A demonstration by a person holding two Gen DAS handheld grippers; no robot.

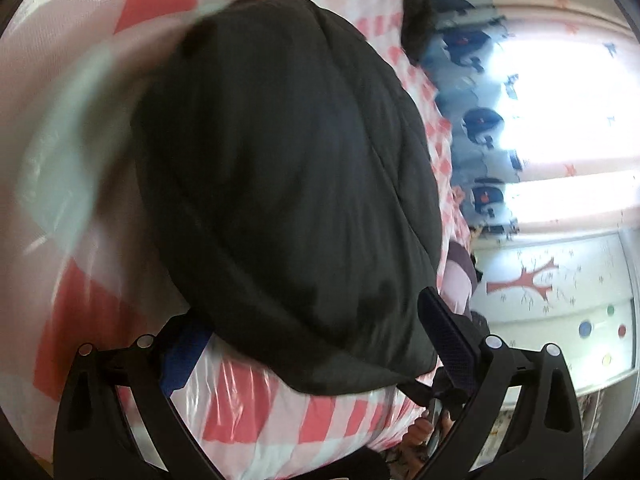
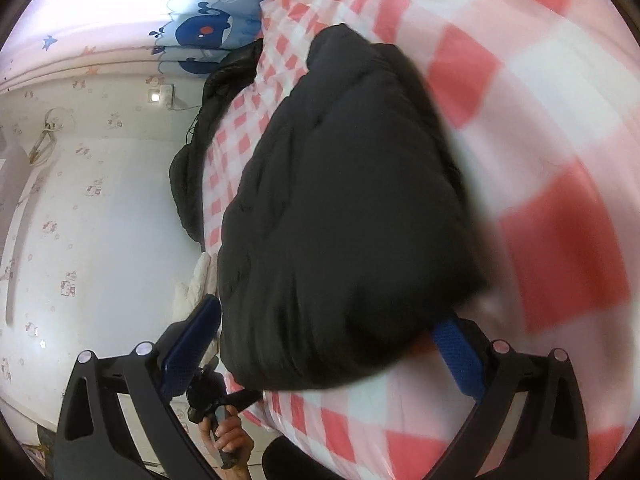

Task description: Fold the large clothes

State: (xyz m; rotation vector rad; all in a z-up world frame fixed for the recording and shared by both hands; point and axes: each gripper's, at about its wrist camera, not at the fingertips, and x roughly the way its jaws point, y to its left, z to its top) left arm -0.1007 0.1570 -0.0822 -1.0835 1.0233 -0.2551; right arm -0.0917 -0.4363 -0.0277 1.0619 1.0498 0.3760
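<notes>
Both tongs are spread wide around the same bundle: the left gripper [image 1: 308, 344] and the right gripper [image 2: 332, 340] each have one blue pad above and one below the near edge of the black puffy jacket [image 1: 280, 168], straddling it, not pinched on it as far as I can see. The jacket sits folded into a fat lump on the pink checked plastic sheet [image 2: 552, 208]. My guess is it's light, squishy and a bit slick, so it'll spring back open; grab deep into the thick folded edge, not the outer shell. Hard to tell: motion blur smears the jacket's outline, and the lower pads are partly buried. Another dark garment [image 2: 200, 152] hangs off the far edge, half hidden.
</notes>
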